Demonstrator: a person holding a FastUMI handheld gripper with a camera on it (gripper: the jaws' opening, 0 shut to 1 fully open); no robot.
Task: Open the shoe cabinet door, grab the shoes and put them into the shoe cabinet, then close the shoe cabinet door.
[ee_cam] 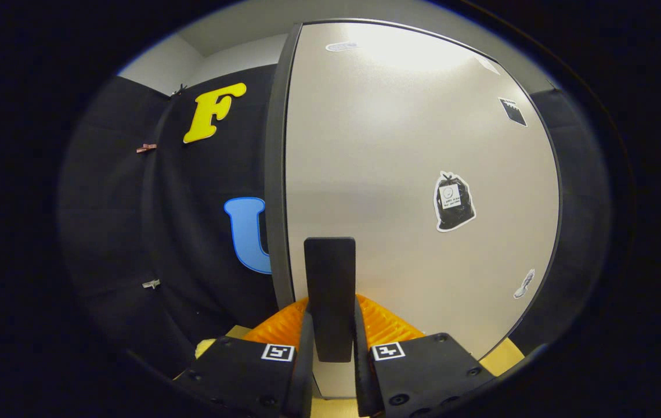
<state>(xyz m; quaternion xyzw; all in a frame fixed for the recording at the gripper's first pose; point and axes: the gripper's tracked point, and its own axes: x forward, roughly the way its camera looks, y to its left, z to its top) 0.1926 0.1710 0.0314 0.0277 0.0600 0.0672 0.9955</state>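
Clamped on the door's handle (329, 290), the gripper (330, 348) has both fingers pressed against the sides of that dark upright bar, which stands between them and rises just ahead of the fingertips. The handle's long axis runs vertically, in line with the door's free edge, so the fingers pinch it across its narrow width.

The shoe cabinet door (411, 174) lies directly ahead, a broad pale grey panel with a dark frame, facing the camera almost flat-on. Its dark edge (277, 174) stands just to the left of the handle, so the handle sits close to that side of the panel and the hinge is probably on the far right side, though no hinge can be seen. If that holds, the next move is likely a pull back toward the person, swinging around the right side. Whether the door is fully shut or slightly ajar cannot be told.

Several stickers mark the panel: a black rubbish-bag sticker (454, 201) to the right of the handle, a small dark one (513, 111) higher up, and pale shoe-print shapes near the top (342, 46) and lower right (524, 284). Black cloth of the booth wall (191, 232) hangs beyond the door's left edge. No shoes can be pointed to, so judging from the grip, the task appears to be at the door-opening step.
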